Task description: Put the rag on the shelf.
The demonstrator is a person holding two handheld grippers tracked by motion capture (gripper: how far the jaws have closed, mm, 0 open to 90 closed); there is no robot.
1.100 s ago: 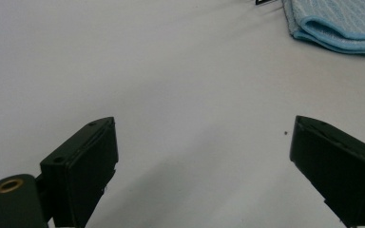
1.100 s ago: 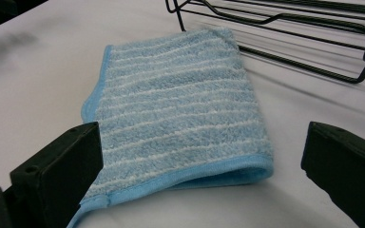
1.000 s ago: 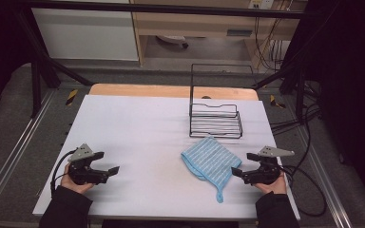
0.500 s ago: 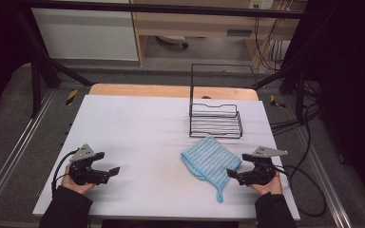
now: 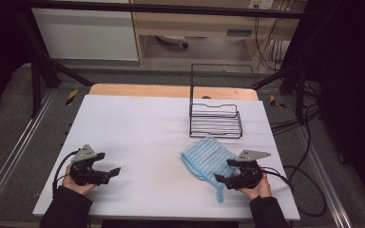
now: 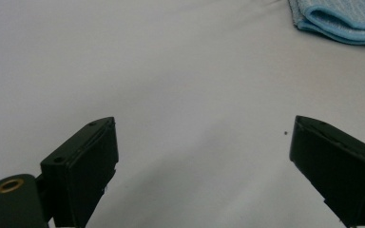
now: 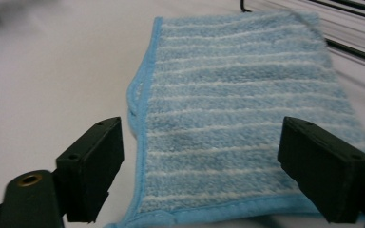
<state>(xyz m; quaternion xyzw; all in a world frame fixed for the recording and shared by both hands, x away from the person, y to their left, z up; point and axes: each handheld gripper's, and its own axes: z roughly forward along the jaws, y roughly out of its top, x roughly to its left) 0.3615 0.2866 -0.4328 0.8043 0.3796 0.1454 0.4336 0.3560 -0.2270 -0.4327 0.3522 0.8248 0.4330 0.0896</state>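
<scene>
At the near edge of the desk (image 5: 138, 123), two dark sleeves come in from below, each hand wrapped around a hand-held gripper. The left hand-held gripper (image 5: 110, 172) sits low over the bare white surface at the near left, pointing toward the middle of the desk. In the left gripper view its two black jaws stand wide apart with nothing between them but pale desk top, and a corner of the cloth shows far off at the upper right of that view.

The right hand-held gripper (image 5: 224, 172) is at the near right, pointing left toward the blue striped cloth (image 5: 208, 159). Its jaws have just been closing, yet they are still apart. In the right gripper view the cloth (image 7: 237, 133) lies flat on the desk ahead of and between the two jaws, its blue hemmed edge running across just in front of them; the pads do not press on it. The left jaw stands just outside the cloth's hemmed side edge, the right jaw over its other side.

The cloth is folded and lies on the right half of the desk, with a narrow blue tail hanging toward the near edge, just beside the right hand-held gripper.

Just beyond the cloth stands a black wire rack (image 5: 216, 118), upright, with a low basket-like base and a tall frame at its back. Its near rim is close to the cloth's far corner.

Past the white surface a strip of bare wood shows at the desk's far edge.
</scene>
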